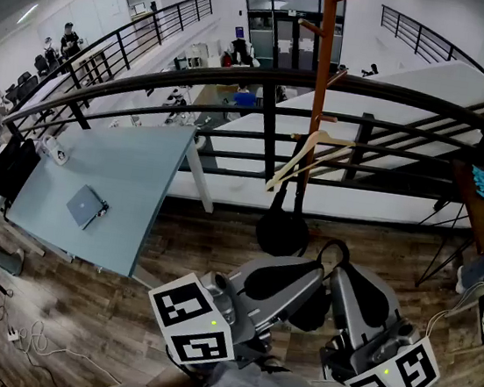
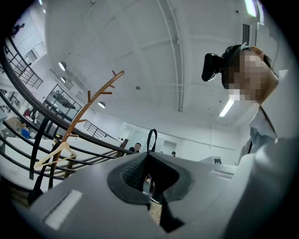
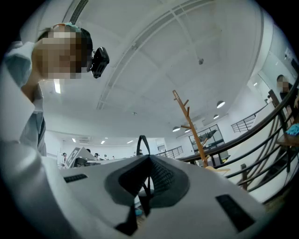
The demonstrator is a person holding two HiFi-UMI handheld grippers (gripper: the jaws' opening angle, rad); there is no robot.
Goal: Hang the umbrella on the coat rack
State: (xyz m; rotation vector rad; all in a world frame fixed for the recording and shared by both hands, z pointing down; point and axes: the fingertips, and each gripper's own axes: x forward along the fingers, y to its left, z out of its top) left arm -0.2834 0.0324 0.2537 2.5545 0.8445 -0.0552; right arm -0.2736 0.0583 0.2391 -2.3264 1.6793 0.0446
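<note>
The orange wooden coat rack (image 1: 323, 57) stands at the railing ahead of me, with a pale wooden hanger (image 1: 307, 155) on it. The rack also shows in the left gripper view (image 2: 88, 105) and the right gripper view (image 3: 189, 126). Low in the head view my left gripper (image 1: 318, 275) and right gripper (image 1: 338, 278) meet tip to tip. A thin black umbrella strap loop (image 1: 336, 247) rises between them. Both look shut on it: the strap loop (image 2: 152, 139) stands over the left jaws, and the strap loop (image 3: 141, 144) over the right jaws. The umbrella's dark body (image 1: 311, 312) is mostly hidden beneath the grippers.
A black bag-like thing (image 1: 283, 227) hangs low on the rack. A black curved railing (image 1: 239, 77) runs across behind it. A pale blue table (image 1: 124, 182) with a small device stands to the left. Cables lie on the wooden floor (image 1: 208, 246) at lower left.
</note>
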